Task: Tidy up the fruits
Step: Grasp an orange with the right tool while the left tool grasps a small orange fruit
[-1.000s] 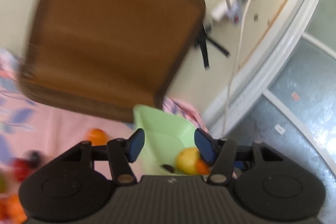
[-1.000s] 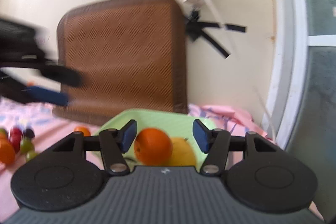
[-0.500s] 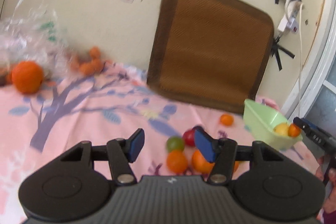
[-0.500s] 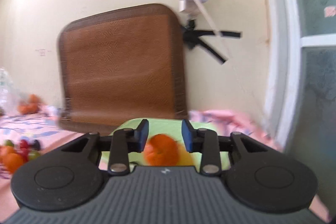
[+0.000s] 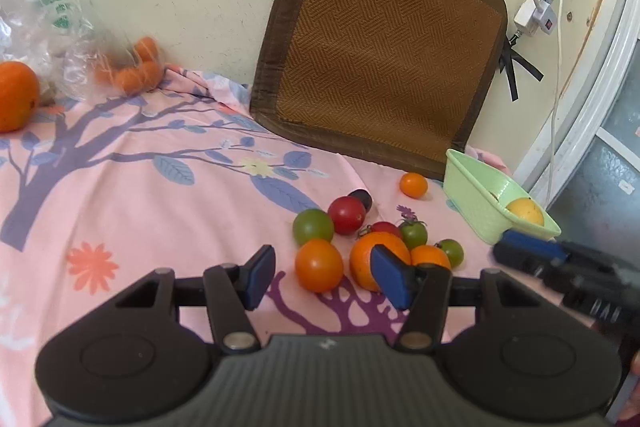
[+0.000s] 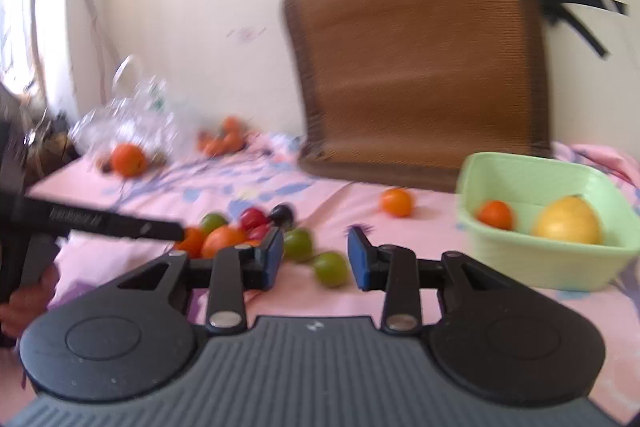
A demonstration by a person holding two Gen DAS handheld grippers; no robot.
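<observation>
A cluster of orange, red and green fruits [image 5: 362,239] lies on the pink cloth. My left gripper [image 5: 324,277] is open and empty just before an orange fruit [image 5: 319,265]. A green basket [image 5: 476,201] at the right holds a yellow fruit [image 5: 525,211]; the right wrist view shows the basket [image 6: 516,259] holding that yellow fruit [image 6: 568,221] and a small orange [image 6: 495,215]. My right gripper [image 6: 315,259] is open and empty, left of the basket, above green fruits [image 6: 330,267]. A lone small orange [image 5: 413,184] lies near the basket.
A brown woven mat [image 5: 380,55] leans on the wall behind. A plastic bag [image 5: 48,7] with orange fruits [image 5: 132,71] and a big orange [image 5: 14,95] sit at the far left. A power strip and cord [image 5: 540,7] hang on the wall.
My right gripper opened, let the small orange into the basket and swung left toward the cluster. My left gripper swung from the basket to the fruit cluster.
</observation>
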